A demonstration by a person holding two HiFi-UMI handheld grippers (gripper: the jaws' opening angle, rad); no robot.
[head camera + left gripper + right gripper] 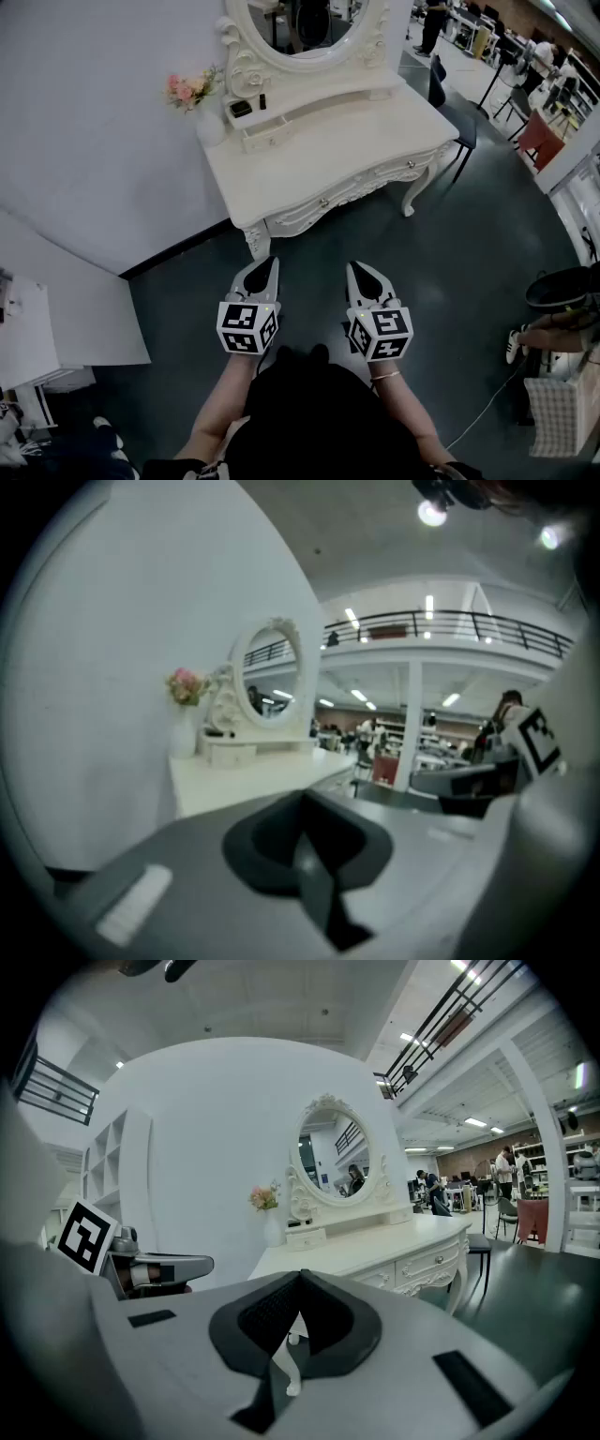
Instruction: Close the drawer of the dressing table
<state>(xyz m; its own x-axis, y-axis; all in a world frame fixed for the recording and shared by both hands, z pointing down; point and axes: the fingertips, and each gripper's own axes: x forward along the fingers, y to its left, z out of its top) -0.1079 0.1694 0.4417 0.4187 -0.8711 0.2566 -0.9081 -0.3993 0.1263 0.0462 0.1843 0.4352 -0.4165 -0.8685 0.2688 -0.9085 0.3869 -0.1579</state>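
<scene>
The white dressing table with its oval mirror stands ahead of me against the wall. A small drawer under the mirror shelf juts forward a little. The front drawers with small knobs sit flush. Both grippers hover over the dark floor, short of the table and apart from it. My left gripper is shut and holds nothing. My right gripper is also shut and empty. The left gripper view shows the table beyond the shut left gripper. The right gripper view shows the table past the right gripper.
A vase of pink flowers stands on the table's left corner. A dark chair sits at the table's right end. A white cabinet is at the left, a woven basket and a person's shoe at the right.
</scene>
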